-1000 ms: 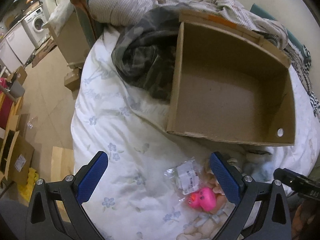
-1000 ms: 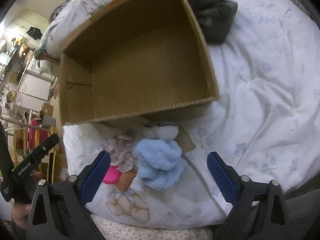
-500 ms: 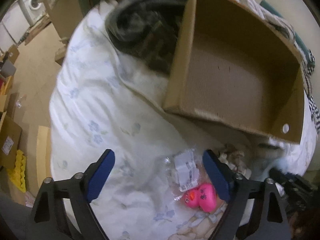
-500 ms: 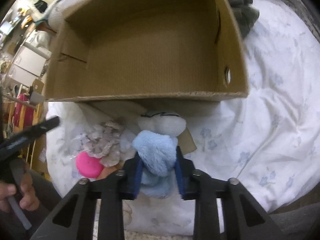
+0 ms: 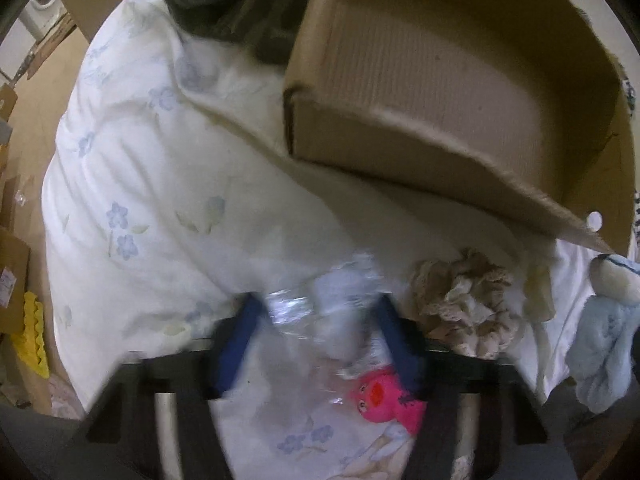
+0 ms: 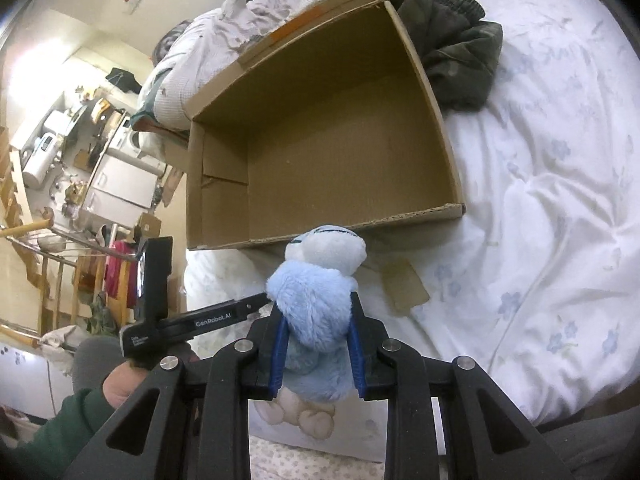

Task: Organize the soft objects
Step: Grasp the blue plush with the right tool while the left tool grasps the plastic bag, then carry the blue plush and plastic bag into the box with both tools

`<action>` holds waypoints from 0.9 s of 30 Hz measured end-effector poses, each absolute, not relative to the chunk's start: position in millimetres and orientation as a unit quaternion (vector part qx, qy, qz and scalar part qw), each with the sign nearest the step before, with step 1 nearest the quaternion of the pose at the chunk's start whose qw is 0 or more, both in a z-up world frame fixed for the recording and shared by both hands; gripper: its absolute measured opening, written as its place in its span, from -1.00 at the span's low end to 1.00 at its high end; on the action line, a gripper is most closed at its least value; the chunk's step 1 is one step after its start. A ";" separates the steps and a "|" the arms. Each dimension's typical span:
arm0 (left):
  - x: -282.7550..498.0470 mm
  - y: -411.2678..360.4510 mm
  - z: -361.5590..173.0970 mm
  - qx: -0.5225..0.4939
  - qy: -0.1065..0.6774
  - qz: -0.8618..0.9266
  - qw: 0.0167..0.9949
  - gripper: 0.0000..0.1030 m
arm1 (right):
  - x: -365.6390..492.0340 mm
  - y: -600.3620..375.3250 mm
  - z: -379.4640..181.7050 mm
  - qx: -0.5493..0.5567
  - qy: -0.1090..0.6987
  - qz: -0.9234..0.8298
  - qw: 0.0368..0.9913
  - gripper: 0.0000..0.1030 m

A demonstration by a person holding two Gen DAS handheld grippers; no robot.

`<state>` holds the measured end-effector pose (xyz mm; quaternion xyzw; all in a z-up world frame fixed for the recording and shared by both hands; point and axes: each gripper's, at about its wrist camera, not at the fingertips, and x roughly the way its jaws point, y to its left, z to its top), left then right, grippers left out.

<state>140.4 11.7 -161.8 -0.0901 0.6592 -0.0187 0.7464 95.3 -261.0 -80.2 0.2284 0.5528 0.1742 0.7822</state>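
My right gripper (image 6: 316,312) is shut on a light blue plush toy (image 6: 316,292) with a white head and holds it above the bed, in front of the open cardboard box (image 6: 344,140). The plush also shows at the right edge of the left wrist view (image 5: 604,344). My left gripper (image 5: 316,308) has its blue fingers closing around a clear plastic packet (image 5: 324,304) on the white duvet; the view is blurred. A pink rubber duck (image 5: 384,400) lies by the right finger. A beige lace scrunchie (image 5: 464,304) lies beside it. The box (image 5: 460,80) stands behind.
A dark green jacket (image 6: 452,48) lies bunched against the box's far side, also seen in the left wrist view (image 5: 240,4). A cardboard scrap (image 6: 404,284) lies in front of the box. The white floral duvet (image 6: 560,200) spreads right. The bed edge and floor are at left (image 5: 24,160).
My right gripper has lifted the blue plush off the bed and tilted up. My left gripper has dropped onto the plastic packet and its fingers have narrowed around it.
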 end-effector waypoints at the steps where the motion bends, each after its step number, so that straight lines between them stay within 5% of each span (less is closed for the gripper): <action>1: 140.2 11.8 -160.2 -0.091 0.658 -0.024 0.747 -0.44 | 96.6 -259.7 -81.1 0.229 0.553 0.175 0.781 -0.46; 19: 113.9 45.6 -102.5 -0.104 0.612 -0.007 0.784 -0.58 | 92.4 -252.3 -79.9 0.205 0.557 0.193 0.781 -0.47; 27: 95.8 50.3 -44.1 -0.087 0.521 0.013 0.849 -0.58 | 87.8 -237.0 -64.3 0.215 0.539 0.251 0.775 -0.47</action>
